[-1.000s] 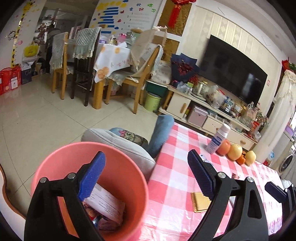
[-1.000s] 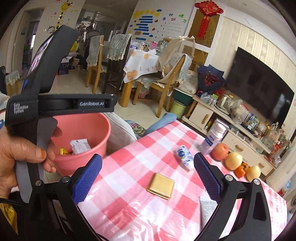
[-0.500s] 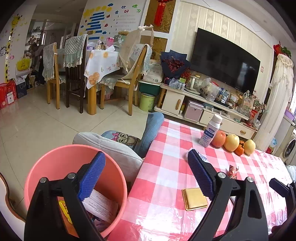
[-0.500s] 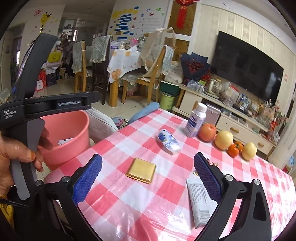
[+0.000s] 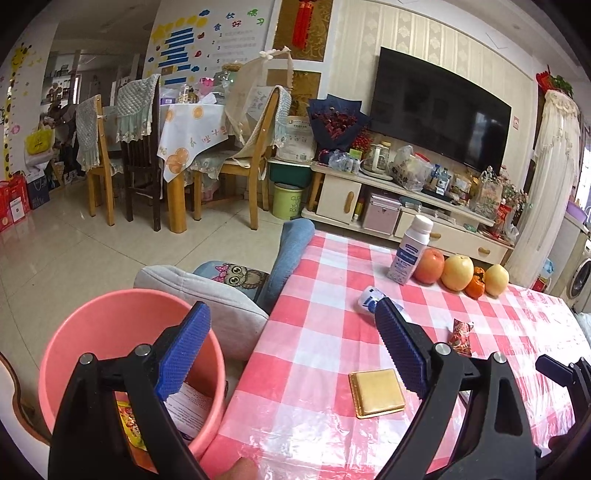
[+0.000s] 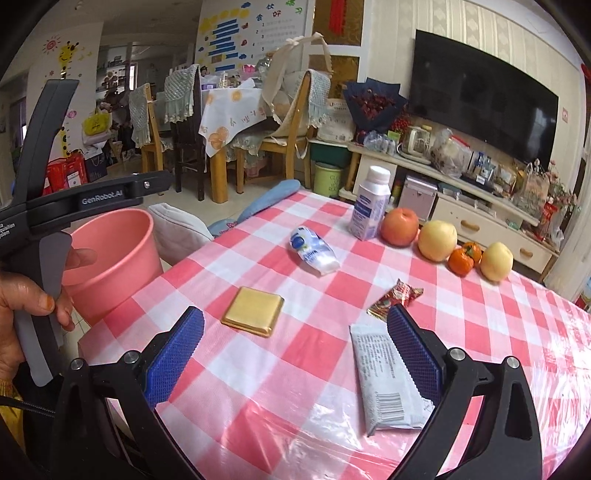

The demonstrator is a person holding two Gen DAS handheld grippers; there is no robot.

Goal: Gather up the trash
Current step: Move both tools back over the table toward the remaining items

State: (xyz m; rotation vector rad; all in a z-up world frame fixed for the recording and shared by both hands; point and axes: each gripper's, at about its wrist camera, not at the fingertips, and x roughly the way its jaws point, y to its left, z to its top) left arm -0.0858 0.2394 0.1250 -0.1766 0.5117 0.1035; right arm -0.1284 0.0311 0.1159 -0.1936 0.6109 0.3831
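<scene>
Both hand-held grippers (image 5: pixel 291 349) (image 6: pixel 295 354) wide open, empty

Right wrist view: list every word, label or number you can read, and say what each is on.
"GenRobot.AI": on the left gripper's black arm.
"ata", "quisition", "ystem": cut off at the edge, on that gripper's body.
Chinese characters on the wall poster: too small to read.
White bottle, squashed blue-and-white packet, grey wrapper with barcode, green bin: print blurred.

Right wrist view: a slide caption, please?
Open right gripper hovers over wrappers on the checked table, beside a pink bucket.
</scene>
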